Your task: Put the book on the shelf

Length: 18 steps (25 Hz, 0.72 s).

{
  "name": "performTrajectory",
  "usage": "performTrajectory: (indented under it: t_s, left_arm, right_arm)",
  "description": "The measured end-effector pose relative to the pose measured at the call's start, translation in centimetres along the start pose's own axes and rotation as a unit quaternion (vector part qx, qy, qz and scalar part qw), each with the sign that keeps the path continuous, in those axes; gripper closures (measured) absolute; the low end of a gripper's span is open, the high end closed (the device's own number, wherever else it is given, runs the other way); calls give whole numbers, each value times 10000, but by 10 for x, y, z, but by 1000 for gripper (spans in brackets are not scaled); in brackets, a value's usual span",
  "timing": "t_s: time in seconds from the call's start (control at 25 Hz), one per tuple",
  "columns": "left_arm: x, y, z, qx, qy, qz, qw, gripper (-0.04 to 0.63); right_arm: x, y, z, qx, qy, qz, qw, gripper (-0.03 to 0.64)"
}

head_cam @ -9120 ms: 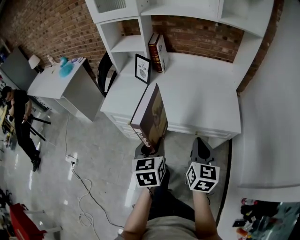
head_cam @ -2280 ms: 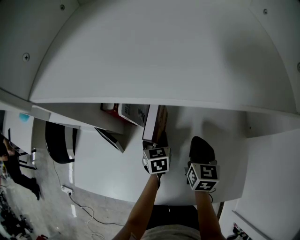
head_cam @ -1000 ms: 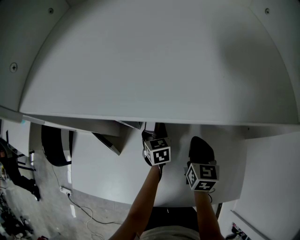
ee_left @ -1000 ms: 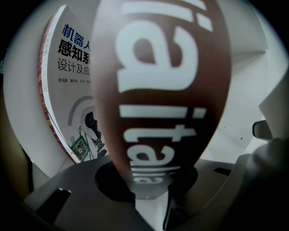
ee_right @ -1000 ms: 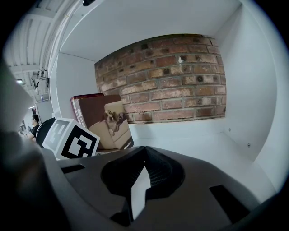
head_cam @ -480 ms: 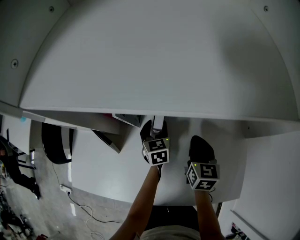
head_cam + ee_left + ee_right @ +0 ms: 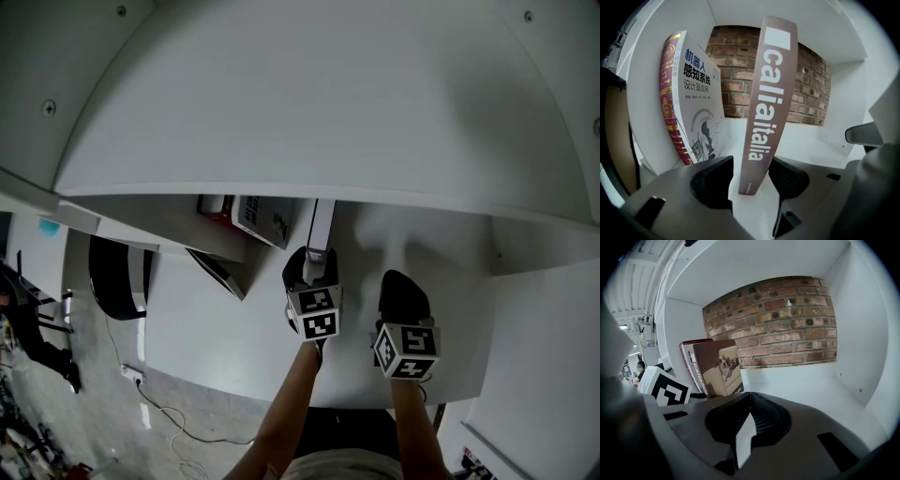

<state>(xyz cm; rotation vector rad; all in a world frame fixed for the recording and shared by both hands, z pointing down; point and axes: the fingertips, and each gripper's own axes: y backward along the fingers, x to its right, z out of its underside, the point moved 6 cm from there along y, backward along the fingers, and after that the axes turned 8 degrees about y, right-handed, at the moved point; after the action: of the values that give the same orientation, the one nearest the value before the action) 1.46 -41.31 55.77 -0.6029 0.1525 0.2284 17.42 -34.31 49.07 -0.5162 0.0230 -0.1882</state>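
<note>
Since half a second ago the left gripper [image 7: 312,266] has drawn back a little toward 6 o'clock in the head view, and more of the book [image 7: 322,221] now shows beyond it. The gripper's jaws have just been opening and now stand wide. The book is still between them but no longer clamped.

In the left gripper view the book [image 7: 766,93] stands on end on the shelf [image 7: 806,146], spine toward the camera and its top tipped slightly toward 1 o'clock. The left gripper [image 7: 752,176] brackets the foot of the spine. A clear gap shows at the pad on the 9 o'clock side, while the pad [image 7: 787,176] on the 3 o'clock side sits just beside the spine.

At 10 o'clock from the book a white book [image 7: 701,93] and a red book [image 7: 669,108] lean against the shelf's side wall. A brick wall [image 7: 731,70] closes the back.

The right gripper [image 7: 403,291] hangs at 3 o'clock from the left one in the head view, over the shelf [image 7: 412,246]. In the right gripper view, the right gripper [image 7: 750,397] has its jaws pressed together with nothing in them. There the book [image 7: 718,367] stands at 10 o'clock with its dog cover facing the camera, and the red book [image 7: 696,342] is behind it. A frame [image 7: 217,273] stands at 9 o'clock from the left gripper.
</note>
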Motion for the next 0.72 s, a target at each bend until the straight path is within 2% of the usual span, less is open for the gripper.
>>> performTrajectory:
  t_s: [0.2, 0.44, 0.56, 0.72]
  left_arm:
    - [-6, 13, 8, -70, 49, -41, 10000, 367]
    - [-4, 19, 9, -133, -65, 52, 9999, 371]
    - [-3, 19, 10, -189, -113, 39, 9997, 432]
    - [-3, 16, 12, -208, -159, 12, 9997, 443]
  right_arm:
    - [-4, 5, 0, 34, 18, -32, 10000, 600]
    - [-6, 11, 0, 74, -7, -7, 10000, 600]
    - [-7, 15, 0, 86, -14, 11, 10000, 600]
    - [-6, 17, 0, 80, -20, 66, 9999, 600]
